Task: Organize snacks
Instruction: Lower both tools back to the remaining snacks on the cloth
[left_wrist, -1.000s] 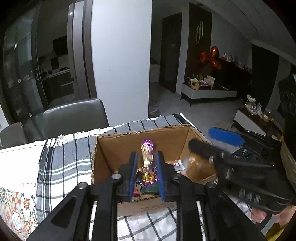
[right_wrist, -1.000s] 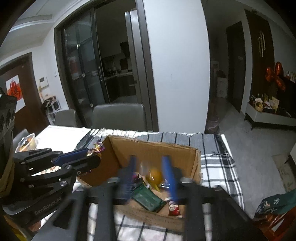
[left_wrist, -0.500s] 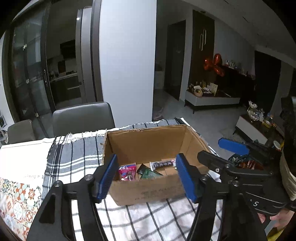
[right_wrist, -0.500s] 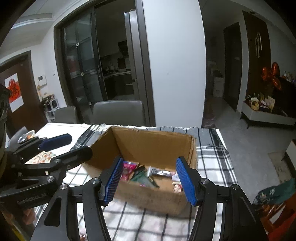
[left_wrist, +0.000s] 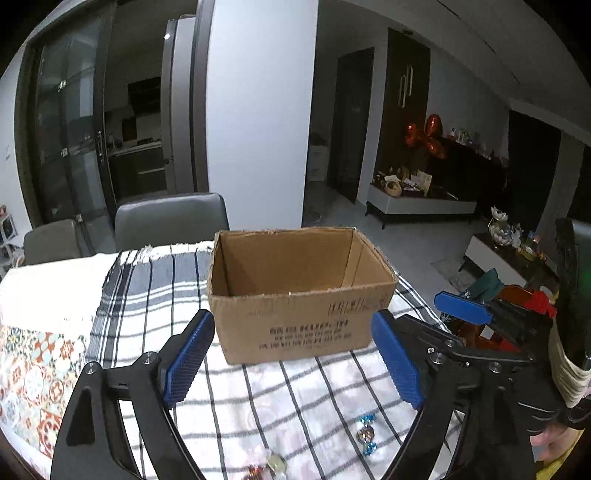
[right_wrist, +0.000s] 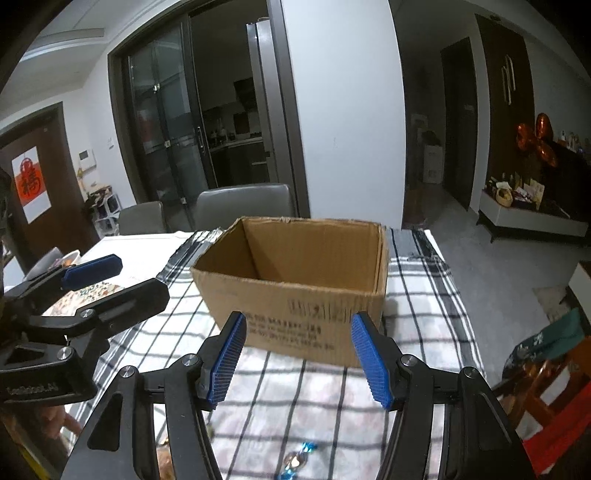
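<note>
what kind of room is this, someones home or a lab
Most likely a home dining area: a cardboard box sits on a checked tablecloth, grey dining chairs stand behind, and a kitchen shows through glass doors.

Box (left_wrist: 295, 317) interior floor hidden behind near wall in both views; contents not visible. Candy (right_wrist: 295, 459) cut partly by bottom edge in right view. Two wrappers (left_wrist: 266, 467) at bottom edge in left view, cropped, kind unclear. Print on box front too blurred to read.
</note>
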